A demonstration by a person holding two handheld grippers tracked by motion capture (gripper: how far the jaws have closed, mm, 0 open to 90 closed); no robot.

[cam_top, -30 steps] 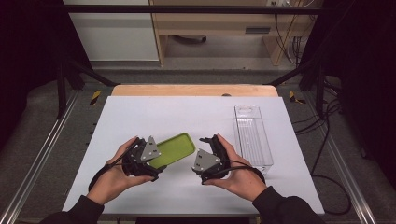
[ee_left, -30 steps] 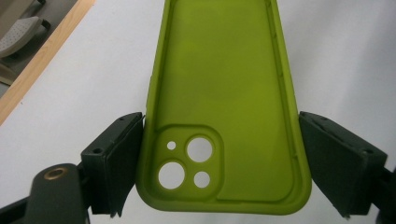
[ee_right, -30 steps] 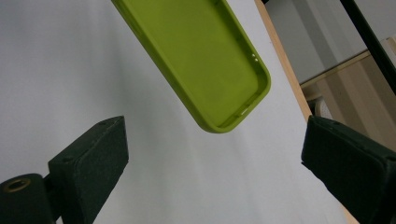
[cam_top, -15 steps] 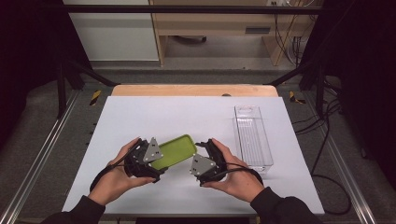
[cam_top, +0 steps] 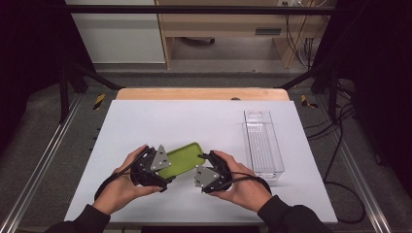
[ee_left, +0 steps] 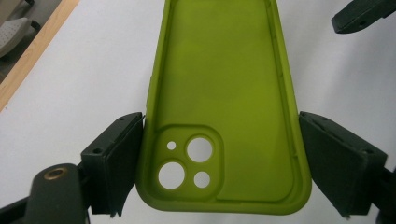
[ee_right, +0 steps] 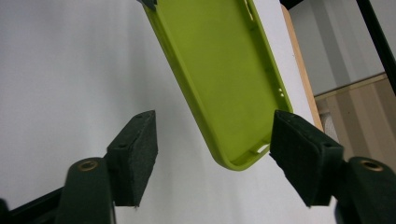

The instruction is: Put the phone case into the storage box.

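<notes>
Near the table's (cam_top: 145,116) front edge, the left gripper (ee_left: 219,158) still pinches the green phone case (ee_left: 224,93) — the right gripper (ee_right: 212,156), jaws spread, has drawn closer, flanking its free end.

A green case (cam_top: 183,160) is held low in the frame's centre between the left gripper (cam_top: 151,167) and right gripper (cam_top: 210,175), above the white bench (cam_top: 170,119). A clear bin (cam_top: 262,141) is seen at right.
</notes>
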